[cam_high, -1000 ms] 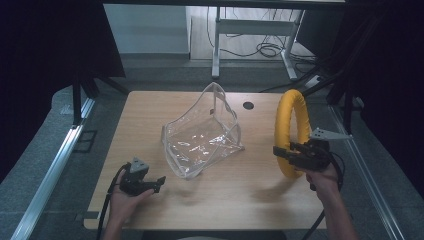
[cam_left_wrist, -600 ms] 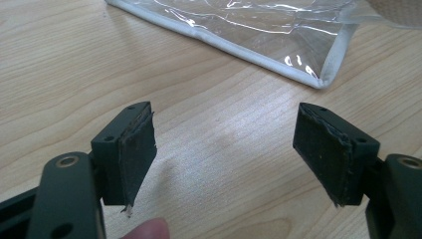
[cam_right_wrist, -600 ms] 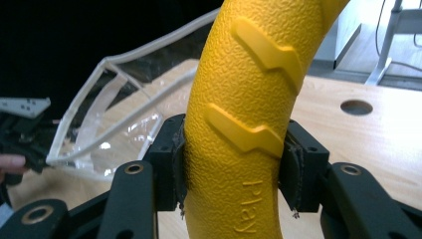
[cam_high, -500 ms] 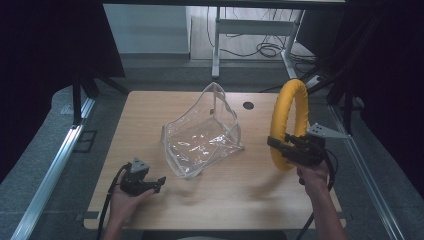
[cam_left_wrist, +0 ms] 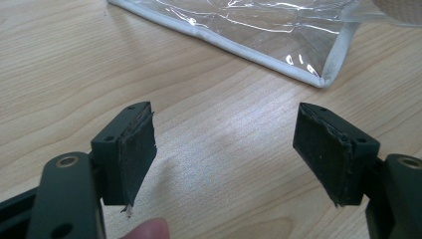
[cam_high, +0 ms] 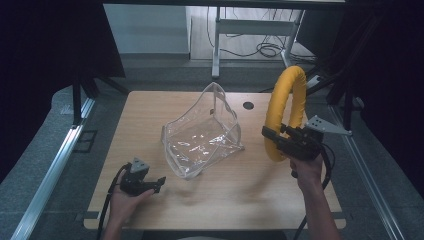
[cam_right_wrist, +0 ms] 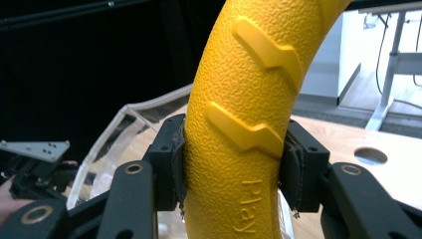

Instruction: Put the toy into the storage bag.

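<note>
Yellow textured ring (cam_high: 285,107), upright, lifted above table's right side, beside clear plastic bag (cam_high: 202,137)

Count – 1 yellow ring (cam_high: 284,111), 1 clear plastic bag (cam_high: 202,137), 2 claws: left claw (cam_high: 161,181) & right claw (cam_high: 266,133), 2 hands, 1 wooden counter (cam_high: 150,115) w/ 1 round hole (cam_high: 248,105).
</note>
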Available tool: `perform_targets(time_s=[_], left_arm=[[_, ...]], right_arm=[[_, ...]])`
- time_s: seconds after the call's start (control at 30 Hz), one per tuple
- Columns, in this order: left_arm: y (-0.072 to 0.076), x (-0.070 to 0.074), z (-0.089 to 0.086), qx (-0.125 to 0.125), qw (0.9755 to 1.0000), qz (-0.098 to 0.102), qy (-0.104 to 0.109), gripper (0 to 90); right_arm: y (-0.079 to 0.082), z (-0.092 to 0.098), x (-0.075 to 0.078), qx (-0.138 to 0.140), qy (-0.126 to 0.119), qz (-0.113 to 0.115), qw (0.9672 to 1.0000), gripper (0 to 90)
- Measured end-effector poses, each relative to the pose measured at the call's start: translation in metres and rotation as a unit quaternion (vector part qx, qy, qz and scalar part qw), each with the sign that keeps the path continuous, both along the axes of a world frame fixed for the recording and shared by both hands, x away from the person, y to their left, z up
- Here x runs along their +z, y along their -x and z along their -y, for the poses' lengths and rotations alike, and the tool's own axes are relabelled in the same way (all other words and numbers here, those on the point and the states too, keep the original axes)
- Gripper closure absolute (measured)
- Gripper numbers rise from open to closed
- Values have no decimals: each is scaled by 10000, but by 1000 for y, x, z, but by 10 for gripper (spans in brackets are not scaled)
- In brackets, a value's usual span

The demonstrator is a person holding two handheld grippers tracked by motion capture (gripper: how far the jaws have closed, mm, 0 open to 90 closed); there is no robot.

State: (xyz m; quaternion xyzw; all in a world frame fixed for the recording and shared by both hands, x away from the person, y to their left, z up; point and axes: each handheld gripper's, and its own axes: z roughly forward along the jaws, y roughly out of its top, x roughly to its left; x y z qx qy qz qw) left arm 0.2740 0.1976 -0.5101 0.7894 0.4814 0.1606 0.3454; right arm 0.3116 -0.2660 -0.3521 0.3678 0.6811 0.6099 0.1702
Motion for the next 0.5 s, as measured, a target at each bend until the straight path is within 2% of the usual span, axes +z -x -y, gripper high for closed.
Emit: perform_targets(time_s=[0.1, 0.23, 0.33, 0.37, 0.5], left_arm=[[0, 0, 0, -14, 10000, -5, -16, 247], [0, 0, -1, -11, 10000, 10, 1, 247], [0, 0, -1, -2, 10000, 9, 1, 247], [0, 0, 0, -7, 10000, 9, 2, 247], [-1, -1, 1, -21, 10000, -2, 1, 247]], right_arm=[[0, -3, 4, -9, -32, 83, 10000, 508], [0, -9, 18, -21, -144, 276, 9995, 507], [0, -11, 25, -35, -177, 321, 9993, 507], [0, -14, 31, -43, -191, 408, 9990, 507], [0, -19, 40, -45, -248, 443, 9987, 506]])
